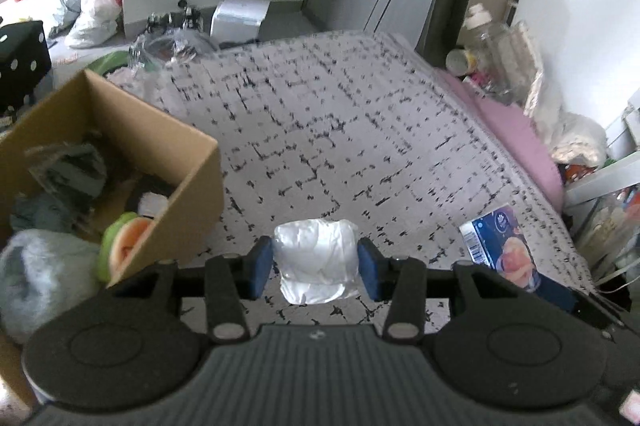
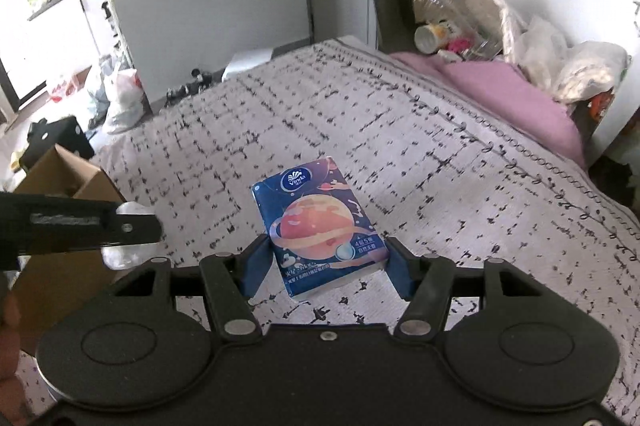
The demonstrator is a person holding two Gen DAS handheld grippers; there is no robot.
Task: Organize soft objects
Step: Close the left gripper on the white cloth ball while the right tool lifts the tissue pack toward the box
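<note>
My left gripper (image 1: 315, 262) is shut on a white plastic-wrapped soft pack (image 1: 316, 260), held just above the patterned bed cover (image 1: 320, 114), right of the cardboard box (image 1: 160, 154). My right gripper (image 2: 324, 262) is shut on a blue tissue pack (image 2: 320, 226) printed with a planet; that pack also shows in the left wrist view (image 1: 500, 246). The left gripper's side (image 2: 80, 226) shows at the left in the right wrist view, with the white pack (image 2: 128, 254) under it.
The box holds grey cloths (image 1: 64, 166), a watermelon-slice plush (image 1: 124, 238) and a grey fluffy item (image 1: 44, 266). A pink pillow (image 2: 512, 94) lies along the bed's far right edge. Bottles and bags (image 2: 460, 18) crowd the corner behind it. Bags (image 1: 92, 10) sit on the floor.
</note>
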